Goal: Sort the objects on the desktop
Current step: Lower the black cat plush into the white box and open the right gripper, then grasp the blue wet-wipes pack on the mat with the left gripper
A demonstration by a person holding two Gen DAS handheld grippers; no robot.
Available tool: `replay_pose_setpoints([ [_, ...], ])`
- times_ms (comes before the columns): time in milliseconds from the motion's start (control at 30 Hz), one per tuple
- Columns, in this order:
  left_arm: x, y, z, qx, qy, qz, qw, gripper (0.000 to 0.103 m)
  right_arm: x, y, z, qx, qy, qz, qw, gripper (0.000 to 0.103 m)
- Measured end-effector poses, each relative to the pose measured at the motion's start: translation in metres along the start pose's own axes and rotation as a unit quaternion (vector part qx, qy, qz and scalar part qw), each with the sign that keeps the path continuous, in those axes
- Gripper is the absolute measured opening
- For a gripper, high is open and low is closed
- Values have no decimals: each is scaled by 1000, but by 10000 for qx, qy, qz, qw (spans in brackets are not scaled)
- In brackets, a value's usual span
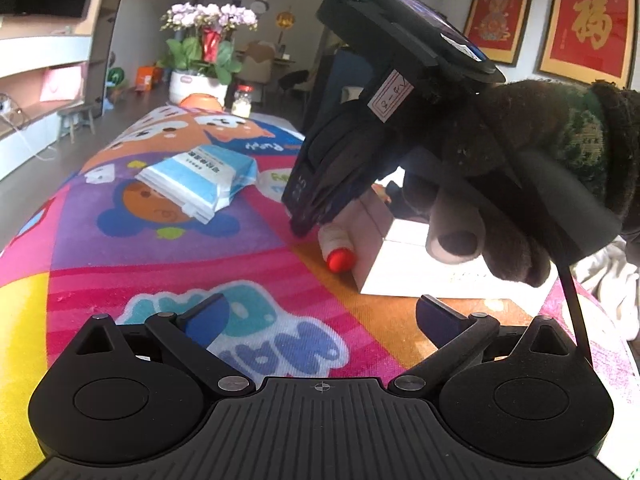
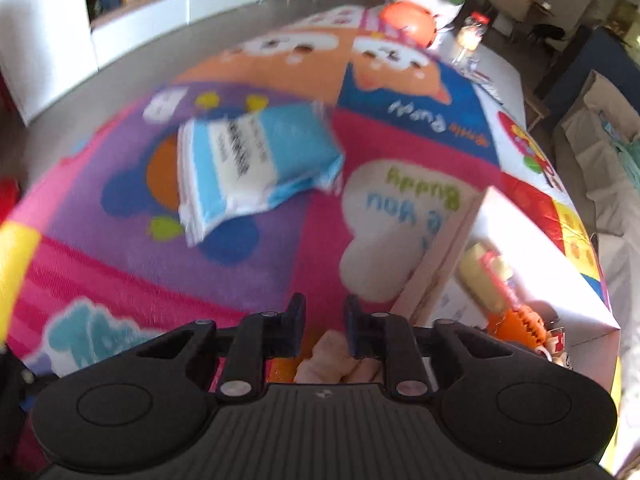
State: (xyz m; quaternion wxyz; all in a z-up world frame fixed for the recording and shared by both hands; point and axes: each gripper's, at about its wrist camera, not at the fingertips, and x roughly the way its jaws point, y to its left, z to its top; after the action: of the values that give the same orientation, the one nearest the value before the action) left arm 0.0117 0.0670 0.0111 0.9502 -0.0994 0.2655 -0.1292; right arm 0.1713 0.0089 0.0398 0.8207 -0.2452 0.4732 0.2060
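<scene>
Two hand-held grippers were over the surface [image 1: 168, 248]. The right hand-held gripper [image 1: 302, 226], closed and seemingly empty, stood just beside the red-capped bottle [image 1: 338, 246] against the white box [image 1: 404, 268]; it should reopen before grasping. The left hand-held gripper [image 1: 320, 316] was open.

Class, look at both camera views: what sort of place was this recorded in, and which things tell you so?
Most likely a home living room: framed red wall hangings, potted orchids on the floor, and a long low cabinet along the wall.
</scene>
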Motion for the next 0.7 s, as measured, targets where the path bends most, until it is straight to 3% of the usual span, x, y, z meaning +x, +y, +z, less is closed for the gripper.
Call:
replay_pose_setpoints([
  [67, -1, 0, 0, 13, -33, -77, 10000, 102, -5, 5, -6, 16, 209, 197, 9996, 18],
  [167, -2, 0, 0, 49, -49, -165, 9998, 103, -21, 9, -17, 151, 775, 974, 9921, 18],
  [233, -2, 0, 0, 63, -47, -202, 9998, 103, -36, 14, -29, 51, 843, 1167, 9896, 18],
  [300, -2, 0, -1, 62, -46, -212, 9997, 103, -56, 14, -41, -40, 549, 989, 9936, 18],
  [433, 0, 1, 0, 17, -1, -211, 9998, 103, -97, -18, -71, 469, -355, 669, 9960, 26],
  [500, 1, 2, 0, -12, 31, -191, 9998, 103, -116, -34, -92, 710, -841, 368, 9932, 40],
  [567, 2, 2, 0, -44, 67, -164, 9998, 103, -127, -45, -115, 954, -1240, -16, 9877, 65],
  [633, 3, 3, 1, -90, 117, -106, 9998, 103, -133, -52, -144, 1160, -1522, -322, 9810, 69],
  [700, 4, 3, 1, -139, 181, -42, 9997, 103, -132, -59, -171, 1449, -1655, -440, 9745, 81],
])
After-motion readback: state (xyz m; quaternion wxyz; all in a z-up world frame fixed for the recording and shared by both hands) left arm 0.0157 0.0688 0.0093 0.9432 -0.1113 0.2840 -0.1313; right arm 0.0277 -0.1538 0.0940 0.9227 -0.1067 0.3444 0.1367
